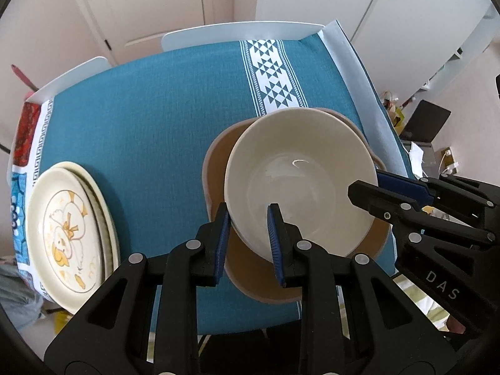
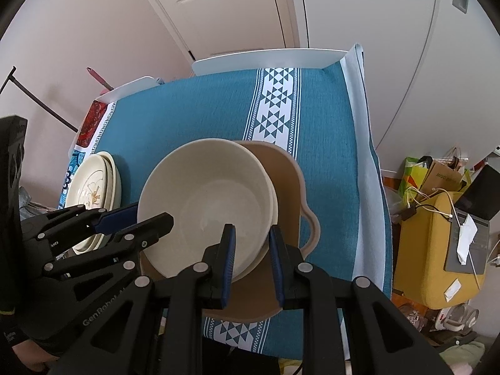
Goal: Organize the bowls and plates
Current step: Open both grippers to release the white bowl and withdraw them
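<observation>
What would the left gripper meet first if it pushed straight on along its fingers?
The left gripper is already clamped on the rim of the cream ceramic bowl. Pushed on, it would probably drive that bowl's wall down into the brown scalloped tray beneath; depth is unclear.

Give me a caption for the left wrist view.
Both hand-held grippers clamp the cream bowl's rim over a tan dish on a teal tablecloth.

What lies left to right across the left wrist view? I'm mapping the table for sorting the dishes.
Stack of cream plates with a yellow duck drawing → bare teal tablecloth → cream ceramic bowl inside the tan handled bowl, gripped by the left gripper → right gripper on its far rim.
</observation>
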`<action>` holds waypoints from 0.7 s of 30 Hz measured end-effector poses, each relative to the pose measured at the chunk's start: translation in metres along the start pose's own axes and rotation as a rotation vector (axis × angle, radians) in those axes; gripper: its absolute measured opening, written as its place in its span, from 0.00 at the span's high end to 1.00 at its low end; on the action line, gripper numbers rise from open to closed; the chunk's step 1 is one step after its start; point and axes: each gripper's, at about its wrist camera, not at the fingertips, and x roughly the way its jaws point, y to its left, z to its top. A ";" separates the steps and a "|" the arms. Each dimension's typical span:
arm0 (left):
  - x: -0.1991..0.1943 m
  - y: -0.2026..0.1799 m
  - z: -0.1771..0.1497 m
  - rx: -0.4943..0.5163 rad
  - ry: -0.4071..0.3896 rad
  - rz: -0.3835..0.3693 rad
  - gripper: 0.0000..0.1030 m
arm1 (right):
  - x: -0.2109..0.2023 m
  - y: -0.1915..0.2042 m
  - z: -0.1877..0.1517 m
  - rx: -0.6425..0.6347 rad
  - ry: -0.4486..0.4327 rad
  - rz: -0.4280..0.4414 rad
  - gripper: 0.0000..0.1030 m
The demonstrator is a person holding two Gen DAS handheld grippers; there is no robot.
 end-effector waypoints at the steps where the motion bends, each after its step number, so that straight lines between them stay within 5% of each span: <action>1: -0.001 0.000 0.000 -0.002 -0.001 -0.002 0.80 | -0.001 0.000 0.000 0.001 -0.003 0.001 0.81; 9: -0.034 0.020 0.008 -0.060 -0.069 -0.094 0.77 | -0.027 -0.001 0.003 0.022 -0.074 0.030 0.81; 10: -0.037 0.024 0.010 -0.075 -0.072 -0.107 0.71 | -0.030 -0.001 0.004 0.026 -0.083 0.035 0.80; 11: -0.041 0.028 0.011 -0.087 -0.074 -0.112 0.50 | -0.035 -0.001 0.005 0.030 -0.092 0.038 0.80; 12: -0.044 0.032 0.012 -0.092 -0.078 -0.116 0.34 | -0.039 -0.002 0.005 0.036 -0.106 0.042 0.75; 13: -0.048 0.036 0.012 -0.095 -0.089 -0.127 0.09 | -0.043 -0.003 0.006 0.040 -0.119 0.046 0.55; 15: -0.056 0.046 0.010 -0.107 -0.107 -0.132 0.01 | -0.054 -0.007 0.004 0.061 -0.160 0.051 0.21; 16: -0.059 0.051 0.008 -0.110 -0.103 -0.126 0.01 | -0.059 -0.011 0.002 0.073 -0.180 0.060 0.11; 21: -0.058 0.064 -0.001 -0.087 -0.079 -0.097 0.01 | -0.072 -0.022 -0.008 0.080 -0.215 0.065 0.08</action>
